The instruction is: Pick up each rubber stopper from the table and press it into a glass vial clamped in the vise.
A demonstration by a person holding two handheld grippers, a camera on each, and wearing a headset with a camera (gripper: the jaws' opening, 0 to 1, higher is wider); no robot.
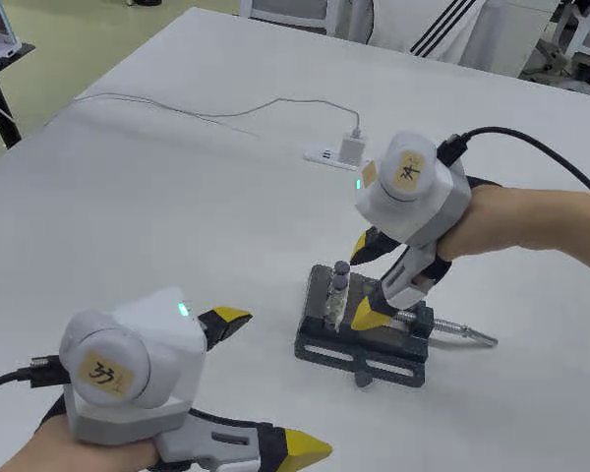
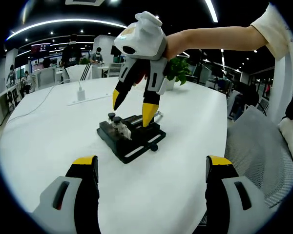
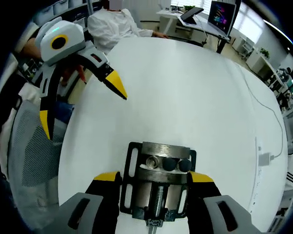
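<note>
Your right gripper [image 1: 362,285] hovers with its fingers wide and empty on either side of the clear glass vials [image 1: 335,303] clamped in the black metal vise [image 1: 364,346], with dark rubber stoppers [image 1: 341,267] on top. Your left gripper [image 1: 270,383], at 8 o'clock from the vise, is also wide and empty. If you descend off-centre, a finger may clip a vial and crack it.

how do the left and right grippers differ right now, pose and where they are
Place: the right gripper hangs over the vise, its jaws spread around the vials; the left gripper sits apart from the vise, over bare table.
Pose: the right gripper points steeply down; the left gripper lies nearly level.
Shared: both are open, hold nothing, and have yellow-tipped jaws.
</note>
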